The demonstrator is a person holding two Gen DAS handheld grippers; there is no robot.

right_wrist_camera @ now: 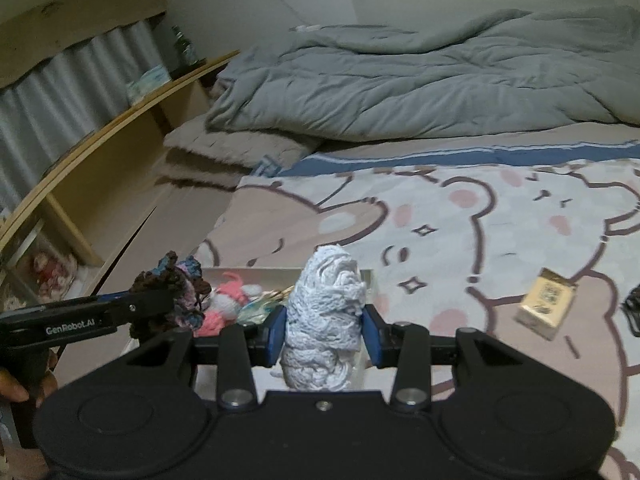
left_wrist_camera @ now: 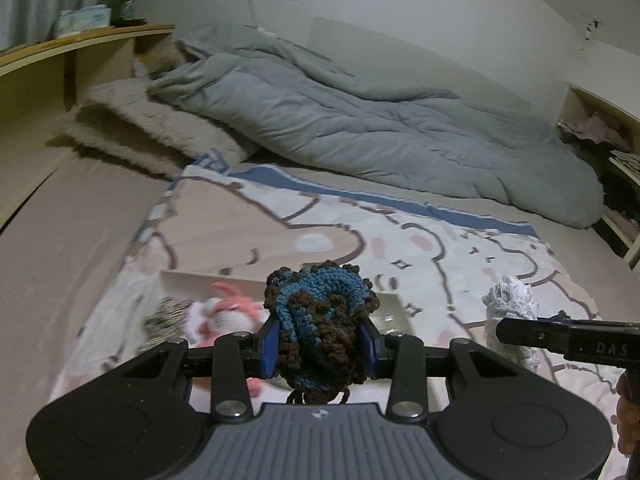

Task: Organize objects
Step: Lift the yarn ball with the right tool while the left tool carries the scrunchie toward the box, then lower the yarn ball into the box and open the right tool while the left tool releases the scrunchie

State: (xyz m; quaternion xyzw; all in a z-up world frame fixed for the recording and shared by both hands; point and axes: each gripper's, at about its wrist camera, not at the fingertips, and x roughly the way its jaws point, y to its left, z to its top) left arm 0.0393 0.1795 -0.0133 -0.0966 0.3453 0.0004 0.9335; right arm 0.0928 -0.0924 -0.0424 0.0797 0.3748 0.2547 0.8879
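Looking along the left wrist view first, the left gripper (left_wrist_camera: 322, 344) has its blue pads clamped on a brown-and-blue crocheted piece (left_wrist_camera: 320, 320), which bulges above and below the jaws; just beyond it, toward 12 o'clock, sits a white tray (left_wrist_camera: 390, 312) on the cartoon blanket (left_wrist_camera: 460, 256), already holding a pink knitted toy (left_wrist_camera: 230, 316) at about 10 o'clock from the gripper. At 3 o'clock the right gripper reaches in with a white crocheted piece (left_wrist_camera: 510, 308). In the right wrist view, the right gripper (right_wrist_camera: 324, 336) is closed narrowly on that white piece (right_wrist_camera: 326, 320), the tray's rim (right_wrist_camera: 370, 280) showing behind it, and a small tan box (right_wrist_camera: 546, 308) lies apart at 3 o'clock on the blanket. Done well, this step means carrying each bundle fully over the tray before letting go (yarn snags on pads, so open wide), one hand at a time so the two don't crowd, and lowering close to the tray floor so nothing rolls out.
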